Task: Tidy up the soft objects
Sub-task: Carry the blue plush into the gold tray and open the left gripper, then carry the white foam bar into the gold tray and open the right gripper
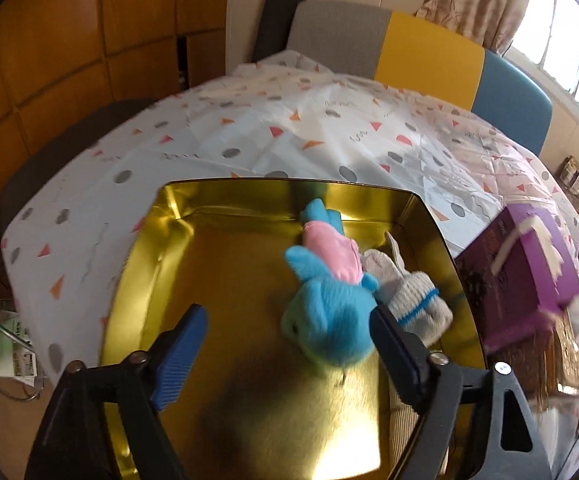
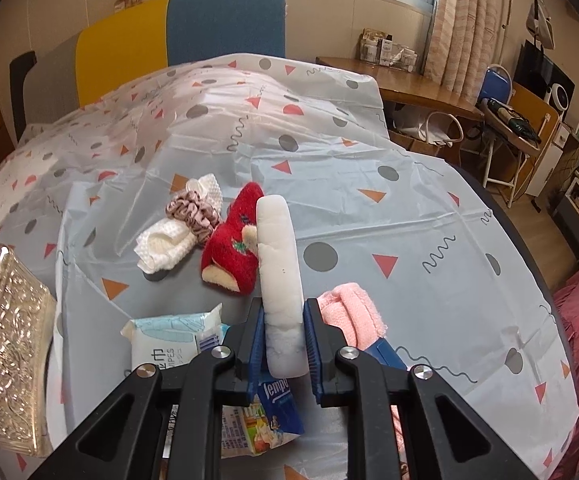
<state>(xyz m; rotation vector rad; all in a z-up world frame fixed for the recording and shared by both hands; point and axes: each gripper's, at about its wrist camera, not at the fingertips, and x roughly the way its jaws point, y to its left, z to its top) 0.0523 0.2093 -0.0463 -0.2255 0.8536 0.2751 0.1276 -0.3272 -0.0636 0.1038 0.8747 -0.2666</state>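
In the left wrist view a blue and pink plush toy [image 1: 329, 304] lies inside a gold tin [image 1: 225, 280], beside a grey knitted glove [image 1: 413, 300] with a blue stripe. My left gripper [image 1: 287, 312] hangs open just above the tin; the toy sits between its fingers, close to the right one, and is not pinched. In the right wrist view my right gripper [image 2: 284, 308] is shut on a long white padded strip [image 2: 279, 248], which sticks forward over the table. Beyond it lie a red plush slipper [image 2: 233, 248], a white waffle cloth [image 2: 165, 244] and a pinkish scrunchie [image 2: 189, 214].
A pink towel [image 2: 349, 312] lies right of the right gripper; a wet-wipes pack [image 2: 173, 340] and a blue tissue pack [image 2: 281, 404] lie under it. An embossed gold lid [image 2: 5, 344] sits at left. A purple box [image 1: 521, 280] stands right of the tin. Chairs line the far table edge.
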